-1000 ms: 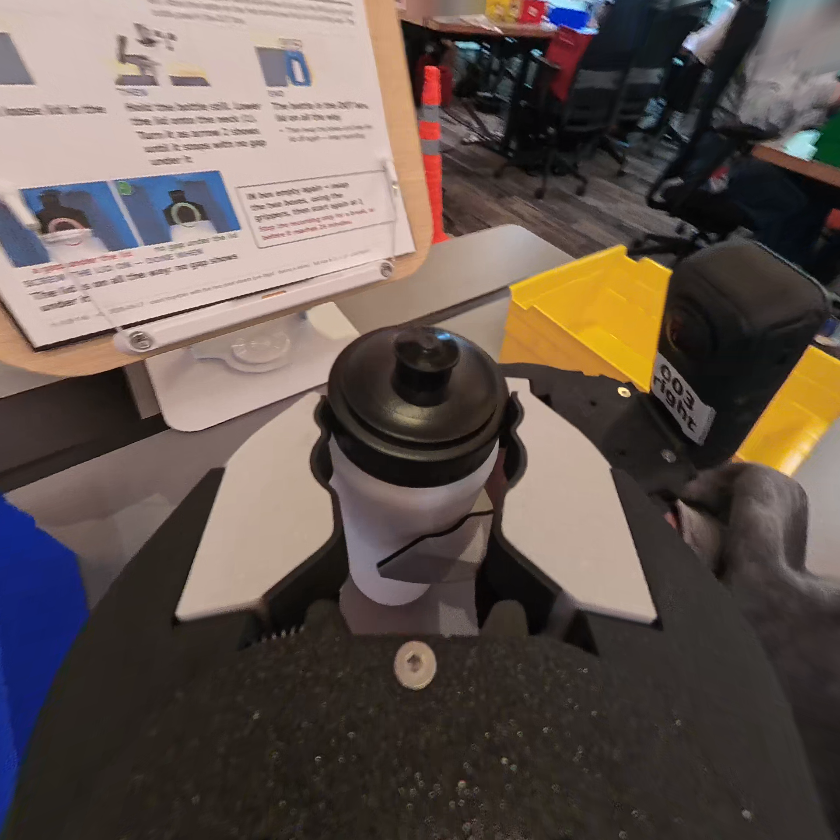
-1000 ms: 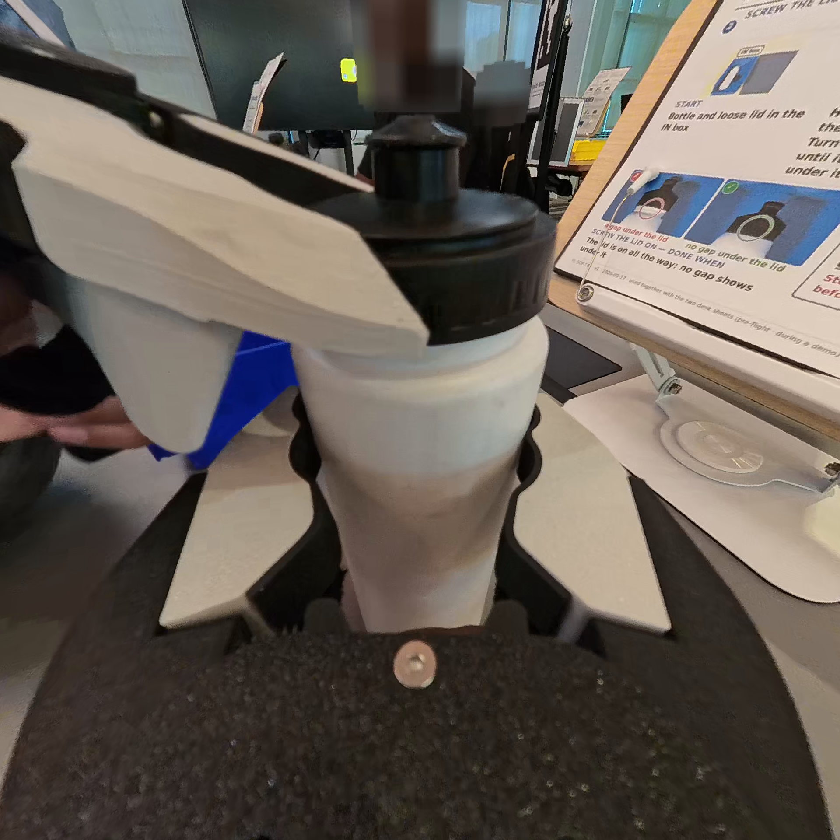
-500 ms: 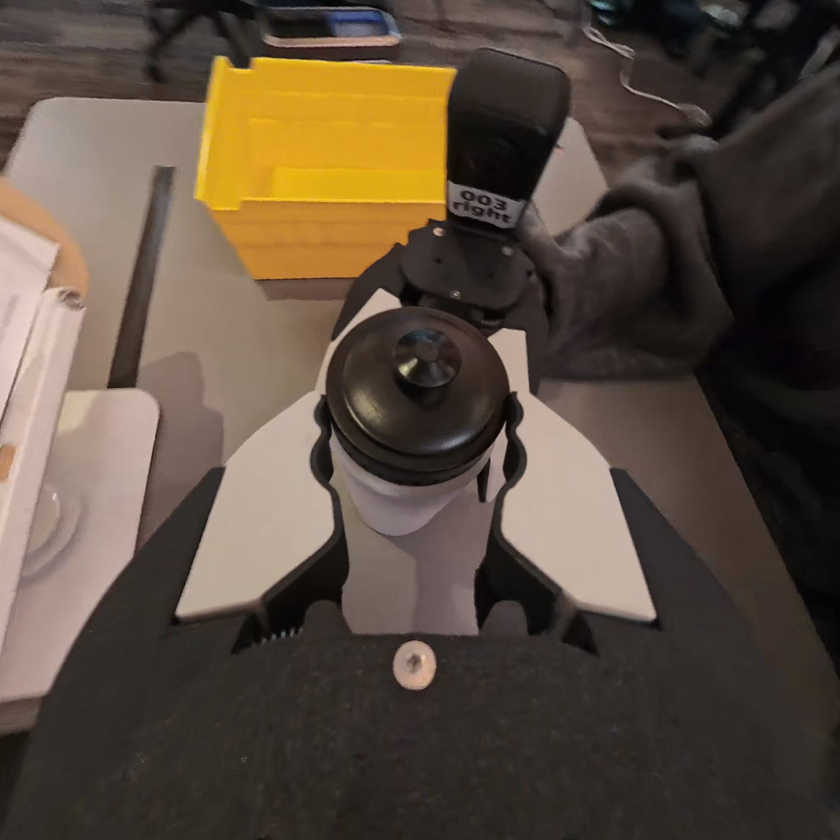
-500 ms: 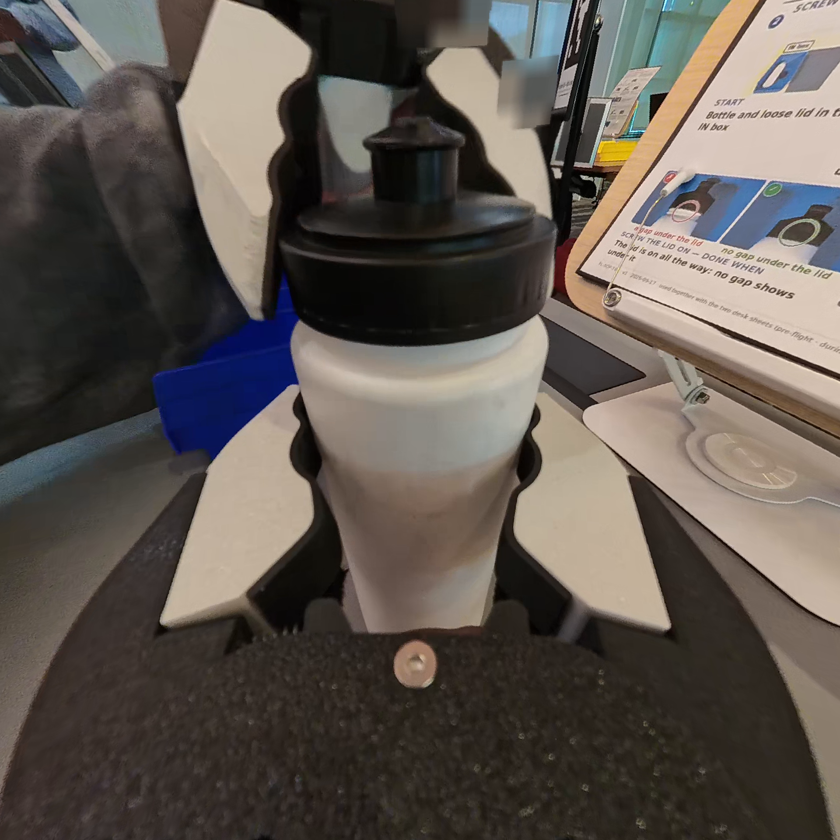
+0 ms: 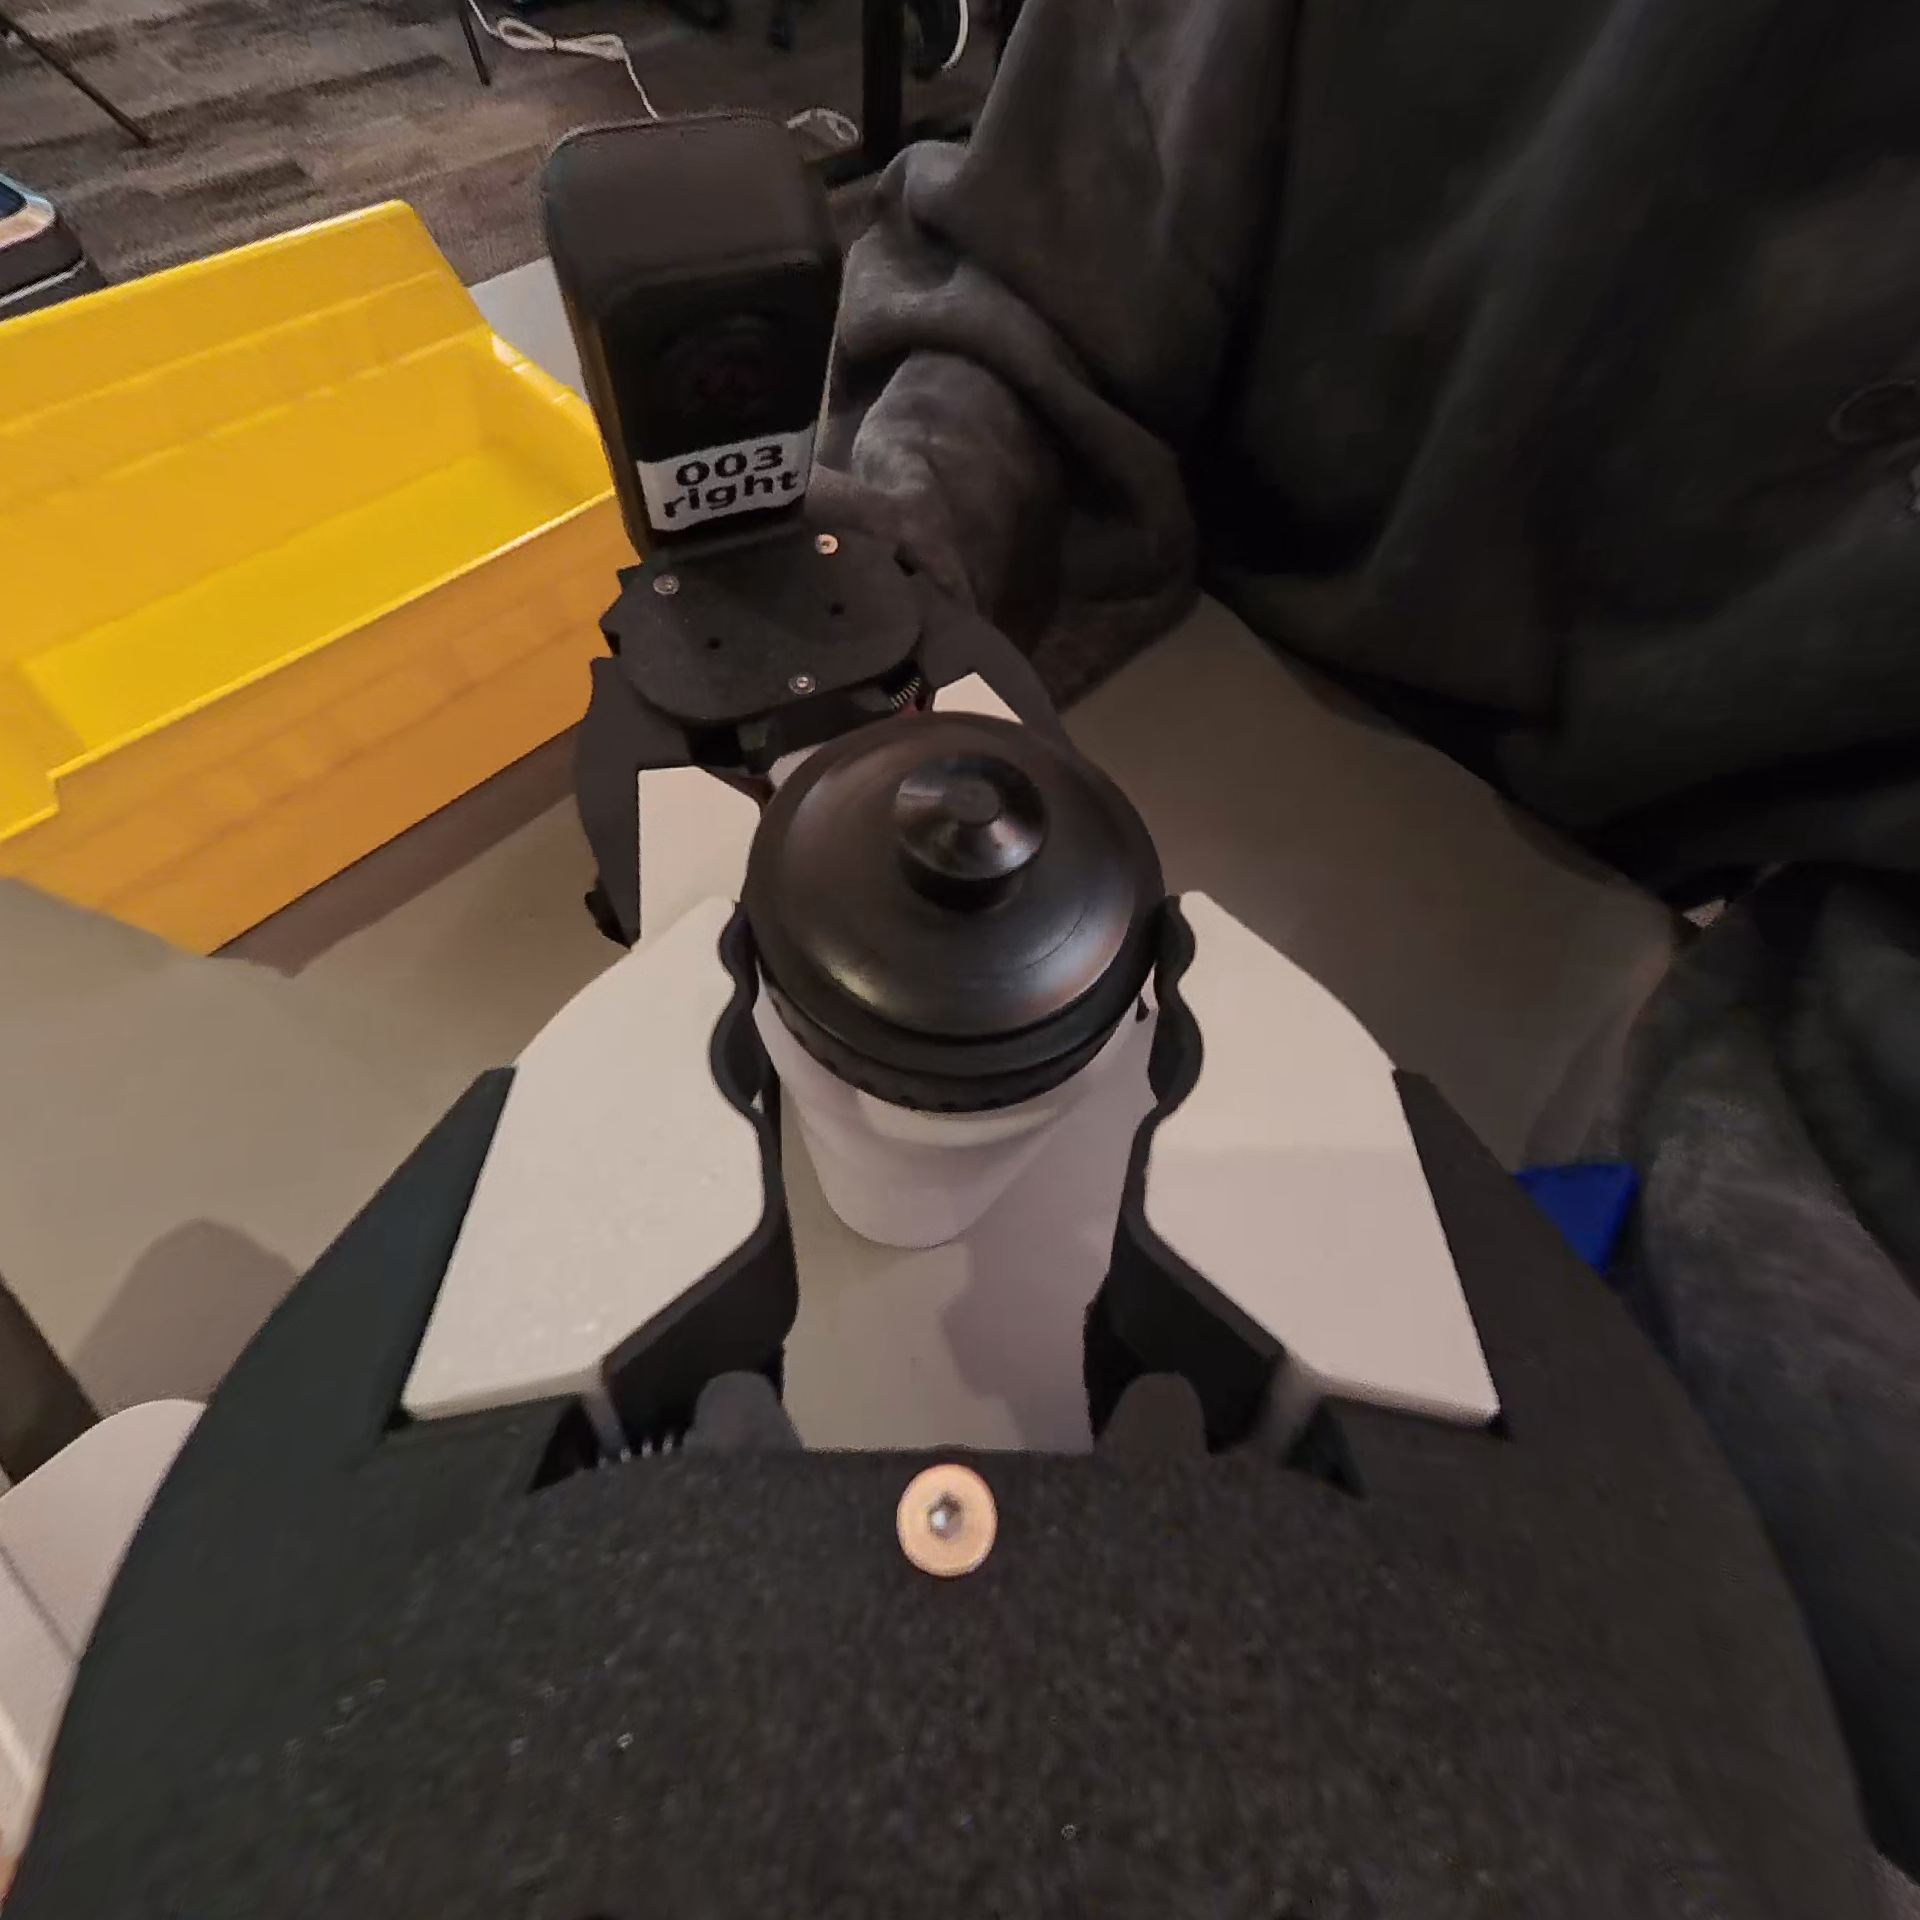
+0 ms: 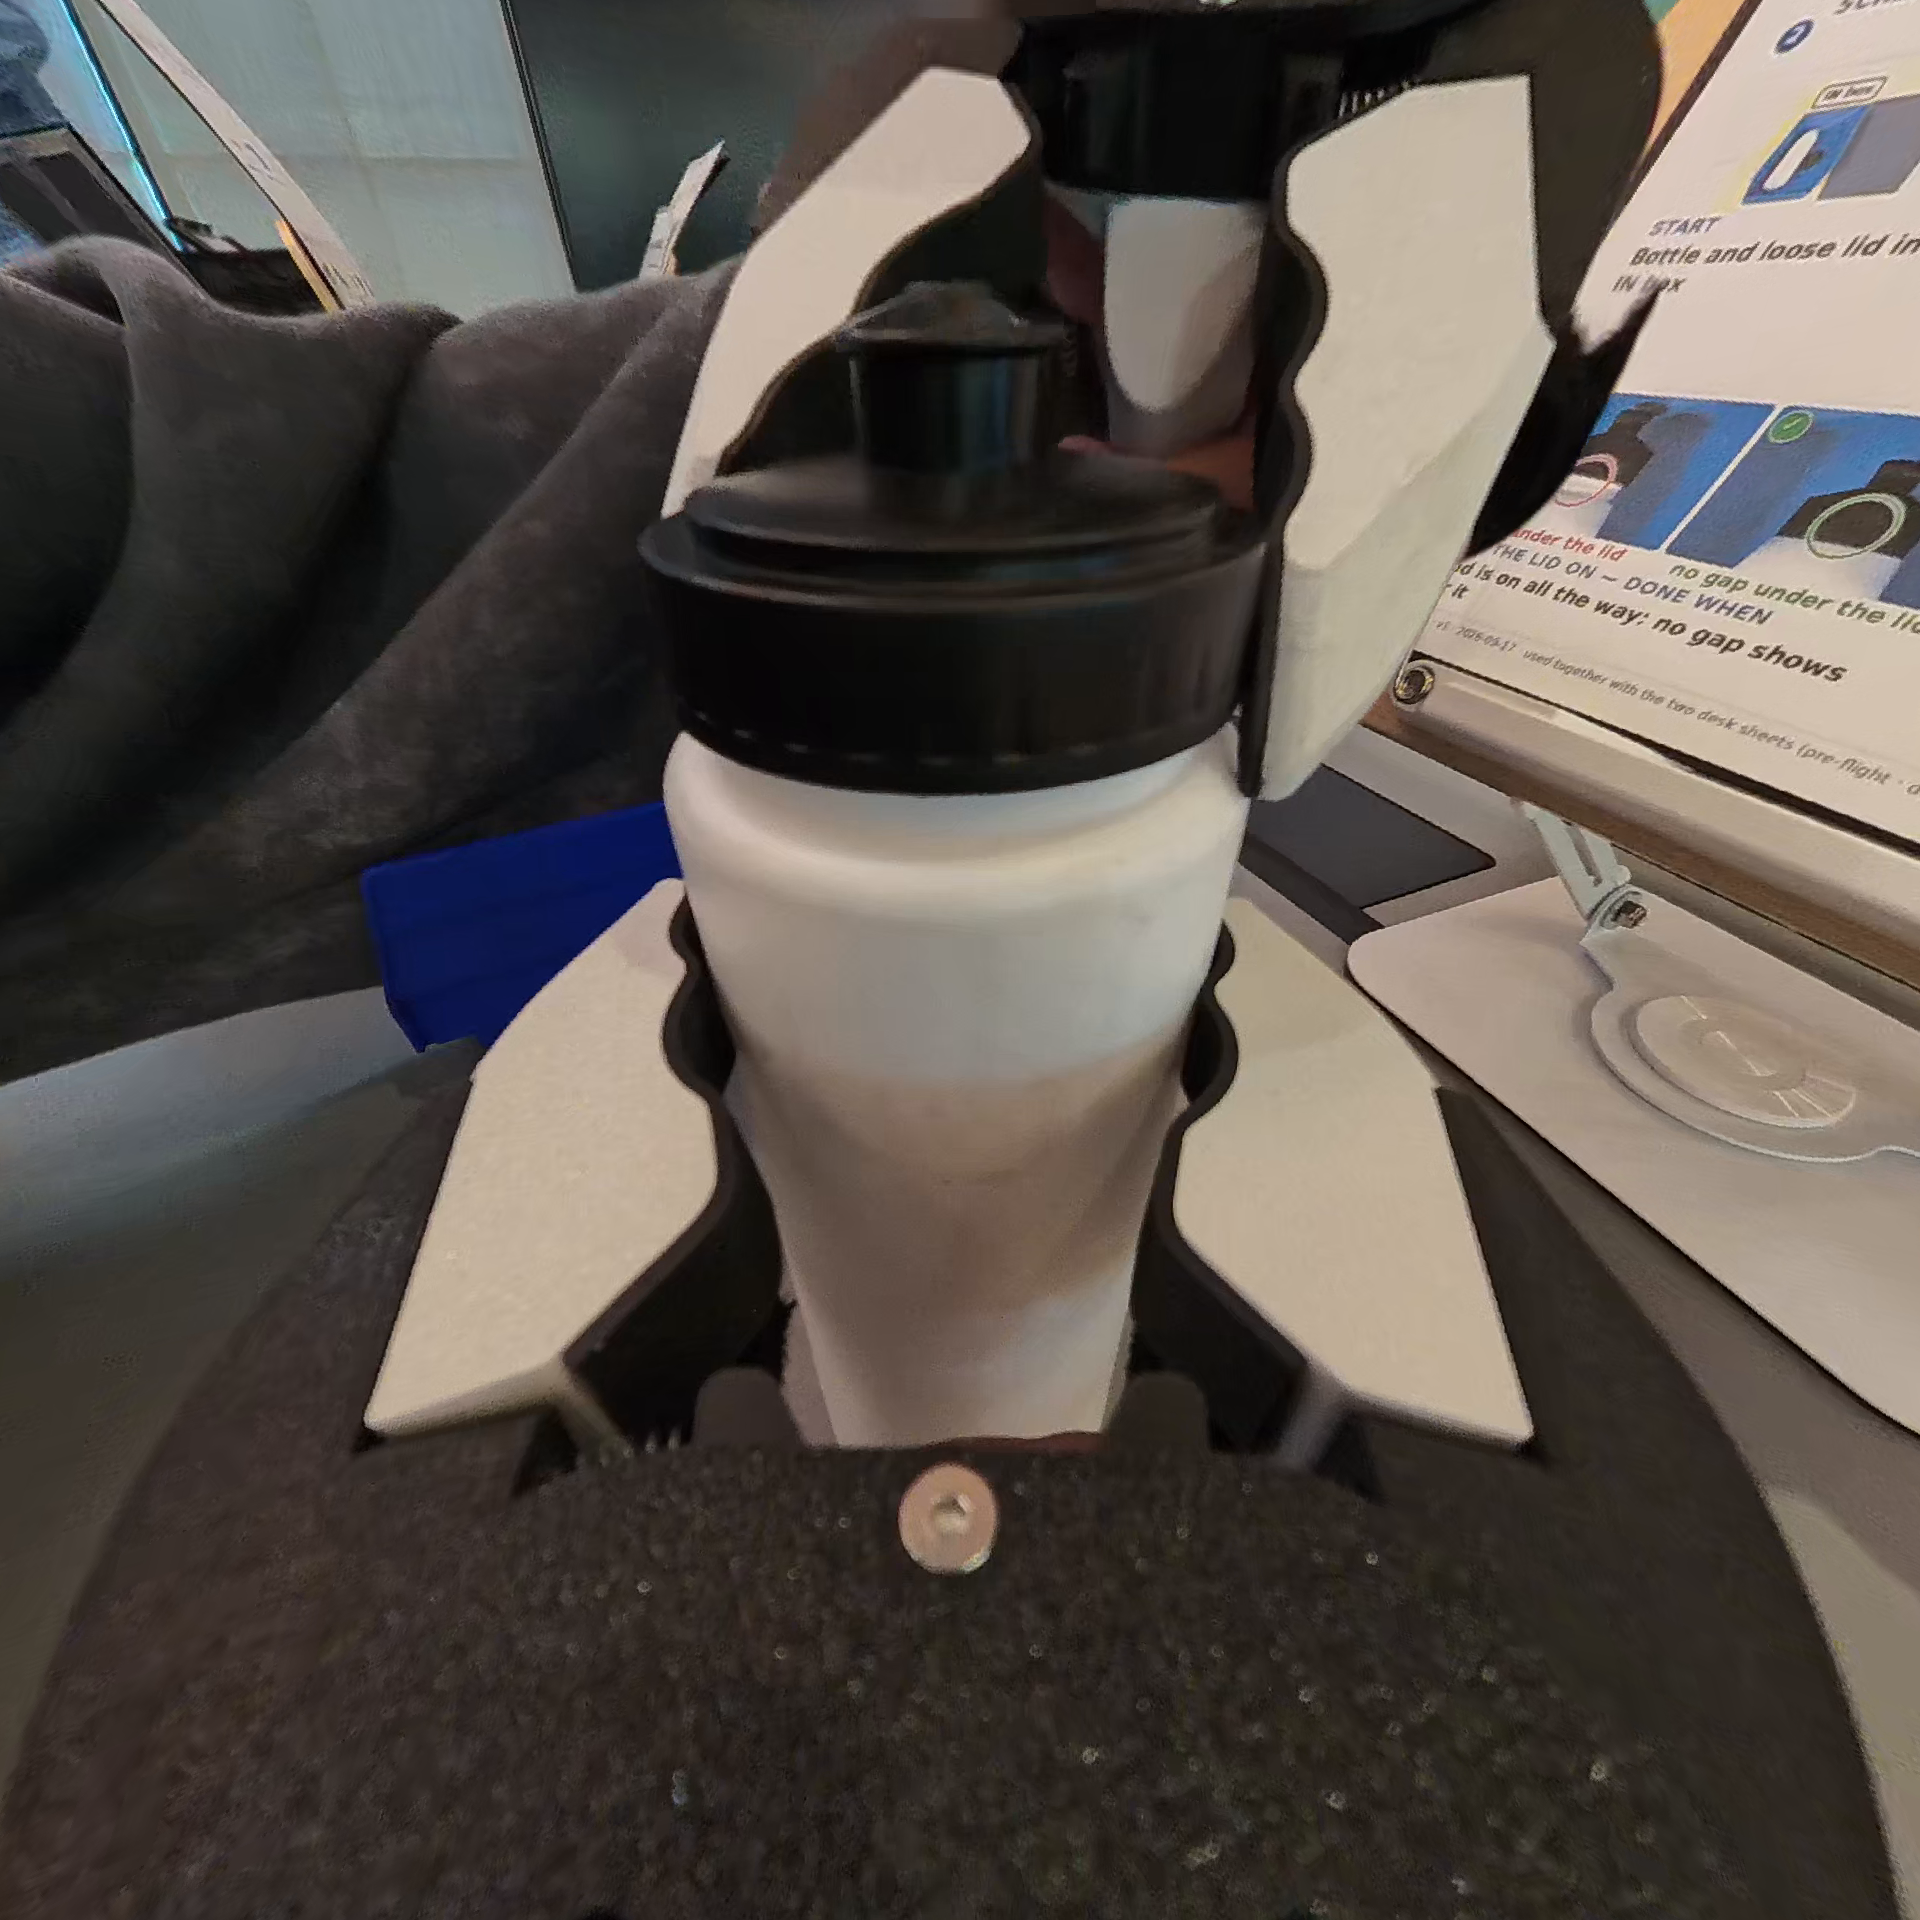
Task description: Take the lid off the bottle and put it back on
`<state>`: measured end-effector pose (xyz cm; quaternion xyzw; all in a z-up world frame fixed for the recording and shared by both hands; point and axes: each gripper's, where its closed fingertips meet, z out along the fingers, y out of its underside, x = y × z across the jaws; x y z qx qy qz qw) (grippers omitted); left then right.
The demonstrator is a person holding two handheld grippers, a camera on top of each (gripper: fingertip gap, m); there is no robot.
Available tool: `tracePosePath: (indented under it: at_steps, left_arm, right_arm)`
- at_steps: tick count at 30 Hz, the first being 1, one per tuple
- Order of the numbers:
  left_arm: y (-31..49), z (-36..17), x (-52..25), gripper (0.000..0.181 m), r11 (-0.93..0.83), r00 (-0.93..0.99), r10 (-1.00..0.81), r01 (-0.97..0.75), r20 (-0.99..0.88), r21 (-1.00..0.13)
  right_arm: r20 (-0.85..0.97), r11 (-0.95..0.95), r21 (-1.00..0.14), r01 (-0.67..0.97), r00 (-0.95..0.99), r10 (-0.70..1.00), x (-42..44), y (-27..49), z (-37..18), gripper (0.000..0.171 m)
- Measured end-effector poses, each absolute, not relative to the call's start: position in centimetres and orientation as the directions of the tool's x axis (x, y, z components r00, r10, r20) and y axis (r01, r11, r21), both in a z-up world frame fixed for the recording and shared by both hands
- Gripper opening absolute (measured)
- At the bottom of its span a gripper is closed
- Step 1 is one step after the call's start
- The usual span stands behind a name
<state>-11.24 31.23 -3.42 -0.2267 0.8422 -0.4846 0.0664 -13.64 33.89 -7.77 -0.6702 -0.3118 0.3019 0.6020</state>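
Item: white bottle (image 6: 956, 1039), upright, with its black lid (image 6: 945, 644) seated on the neck; pull spout (image 6: 951, 390) on top. In the right wrist view no gap shows between lid and bottle shoulder.

Right tool (image 6: 951, 1049): fingers partly closed, clamped on the bottle body below the shoulder, one white finger (image 6: 561, 1174) on each side, black inner pads pressed to the white wall. In the left wrist view the same tool (image 5: 717, 831) is seen from the front on the far side of the bottle, camera housing above, a grey sleeve (image 5: 997, 457) behind it.

Left tool (image 5: 951, 1023): comes at the lid from above, fingers set about the lid's width apart. In the left wrist view the fingertips (image 5: 665, 997) sit at either side of the lid's ribbed rim. In the right wrist view one finger (image 6: 1382, 436) lies against the lid's right edge; the other finger (image 6: 821, 270) stands just off the lid at upper left. Whether the grip on the lid is firm cannot be told.

Surroundings: grey table (image 5: 1299, 831); yellow bin (image 5: 260, 540) well off to one side; blue bin (image 6: 499, 914) behind the bottle, partly hidden; instruction board (image 6: 1745, 436) on a white stand (image 6: 1683, 1049) to the right.
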Motion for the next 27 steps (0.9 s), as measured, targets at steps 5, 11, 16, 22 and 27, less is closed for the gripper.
tracePosePath:
  at_steps: [5,11,16,22,27]
  left_arm:
    - [31.6,-2.9,-11.2,0.071,0.353,-0.792,-0.602,-0.375,0.099,-0.857]
    - [32.5,0.4,-10.7,0.104,0.032,-0.373,-0.920,-0.376,0.119,-0.926]
    - [33.2,-1.0,-11.1,0.102,-0.115,0.163,-0.984,-0.324,0.064,-0.939]
    - [31.2,-2.6,-9.6,0.107,-0.179,0.490,-0.871,-0.262,0.029,-0.949]
    - [33.1,-2.9,-9.6,0.093,-0.308,0.658,-0.743,-0.168,0.126,-0.937]
  right_arm:
    - [-0.030,-0.085,-0.995,0.058,0.629,0.776,-13.6,33.9,-7.8,0.087]
    - [-0.022,-0.081,-0.995,0.065,0.635,0.772,-13.7,33.9,-7.8,0.087]
    - [-0.018,-0.078,-0.995,0.063,0.655,0.755,-13.6,34.0,-7.8,0.087]
    - [-0.010,-0.072,-0.995,0.065,0.668,0.744,-13.6,34.0,-7.8,0.087]
    - [-0.008,-0.072,-0.995,0.068,0.670,0.742,-13.6,33.9,-7.8,0.087]
